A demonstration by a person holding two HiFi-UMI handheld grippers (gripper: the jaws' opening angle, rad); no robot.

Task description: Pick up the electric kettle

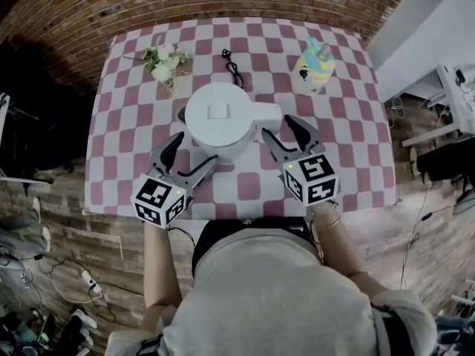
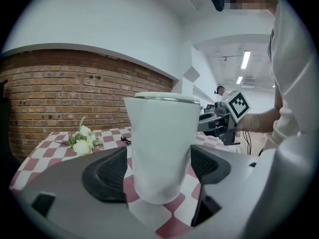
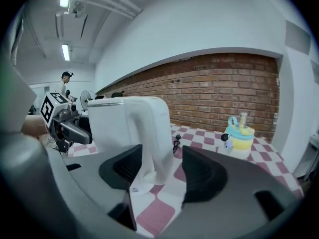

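A white electric kettle (image 1: 219, 121) stands upright on the red-and-white checked table (image 1: 356, 147), its handle (image 1: 266, 113) pointing right. My left gripper (image 1: 194, 150) is at the kettle's near left side. In the left gripper view its jaws are open, one on each side of the kettle's lower body (image 2: 159, 148). My right gripper (image 1: 277, 127) is at the handle. In the right gripper view the white handle (image 3: 154, 133) stands between the open jaws, with a gap showing on its right side. The kettle's base rests on the cloth.
A small bunch of white flowers (image 1: 165, 61) lies at the back left. A black cord (image 1: 232, 67) lies behind the kettle. A yellow-and-blue toy bottle (image 1: 315, 65) stands at the back right. The table's front edge is right by my body.
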